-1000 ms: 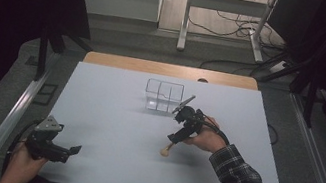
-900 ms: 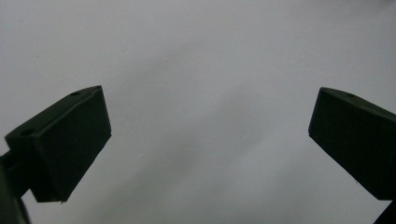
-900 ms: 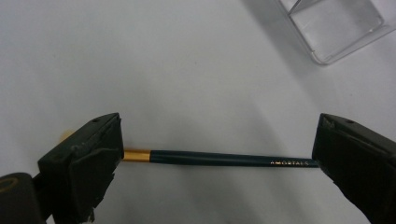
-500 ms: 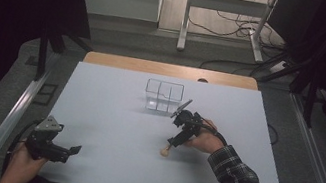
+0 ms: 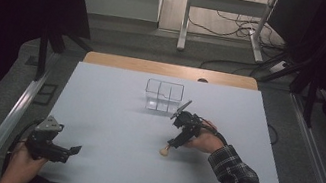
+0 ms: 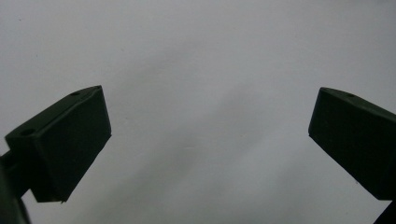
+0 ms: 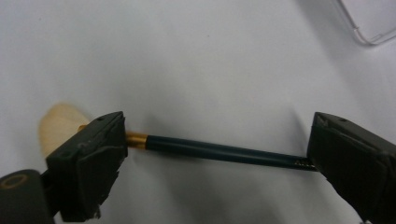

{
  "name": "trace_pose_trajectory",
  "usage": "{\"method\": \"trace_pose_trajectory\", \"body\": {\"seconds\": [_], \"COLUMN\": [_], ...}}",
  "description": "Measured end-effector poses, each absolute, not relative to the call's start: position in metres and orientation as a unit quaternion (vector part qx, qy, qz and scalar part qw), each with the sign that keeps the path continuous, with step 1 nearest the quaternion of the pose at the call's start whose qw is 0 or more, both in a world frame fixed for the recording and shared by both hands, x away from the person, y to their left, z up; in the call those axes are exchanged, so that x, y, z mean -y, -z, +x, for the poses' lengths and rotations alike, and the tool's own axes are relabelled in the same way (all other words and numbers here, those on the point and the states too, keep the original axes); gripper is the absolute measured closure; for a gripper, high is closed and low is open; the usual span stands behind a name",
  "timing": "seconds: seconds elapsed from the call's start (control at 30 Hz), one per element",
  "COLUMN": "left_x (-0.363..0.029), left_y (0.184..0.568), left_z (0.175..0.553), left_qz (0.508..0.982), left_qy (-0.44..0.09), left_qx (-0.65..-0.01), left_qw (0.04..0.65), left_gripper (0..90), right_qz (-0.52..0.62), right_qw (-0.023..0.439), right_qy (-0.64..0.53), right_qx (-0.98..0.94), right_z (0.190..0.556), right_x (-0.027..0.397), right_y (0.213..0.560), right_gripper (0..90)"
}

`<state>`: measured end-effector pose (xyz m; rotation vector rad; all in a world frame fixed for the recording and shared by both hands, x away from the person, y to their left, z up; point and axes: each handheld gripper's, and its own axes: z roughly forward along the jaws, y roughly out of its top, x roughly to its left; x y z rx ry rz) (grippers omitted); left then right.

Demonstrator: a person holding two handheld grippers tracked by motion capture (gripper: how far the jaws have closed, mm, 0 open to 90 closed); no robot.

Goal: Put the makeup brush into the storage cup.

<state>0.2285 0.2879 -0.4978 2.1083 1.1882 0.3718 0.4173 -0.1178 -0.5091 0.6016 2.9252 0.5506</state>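
Note:
A makeup brush with a dark handle, gold ferrule and cream bristles lies flat on the white table. My right gripper points down over it, right of centre in the high view. Its jaws stand wide and straddle the brush lengthwise, one over the ferrule and one over the handle's end. They have just been closing a little, and the pads are not pressing on the brush. My left gripper rests near the table's front left corner, open over bare table.
A clear plastic organiser box with compartments stands at the back middle of the table, just behind my right hand; its corner shows in the right gripper view. A wooden strip runs along the far edge.
My right hand has shifted slightly over the brush. The left hand and its gripper have stayed put.

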Motion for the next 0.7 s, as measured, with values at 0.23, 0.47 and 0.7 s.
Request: {"method": "trace_pose_trajectory", "body": {"seconds": [0.23, 0.47, 0.7], "left_x": [-0.288, -0.287, -0.287], "left_y": [0.498, 0.498, 0.498], "left_z": [0.229, 0.229, 0.228], "left_qz": [0.811, 0.812, 0.813], "left_qy": [-0.142, -0.143, -0.144], "left_qx": [-0.456, -0.455, -0.454], "left_qw": [0.339, 0.338, 0.336], "left_gripper": [0.0, 0.0, 0.0], "right_qz": [0.178, 0.152, 0.143], "right_qw": [0.036, 0.037, 0.023], "right_qy": [-0.172, -0.144, -0.131], "right_qx": [-0.968, -0.977, -0.981], "right_z": [0.418, 0.415, 0.414], "right_x": [0.125, 0.121, 0.119], "right_y": [0.509, 0.502, 0.498], "right_gripper": [15.3, 47.6, 83.7]}}
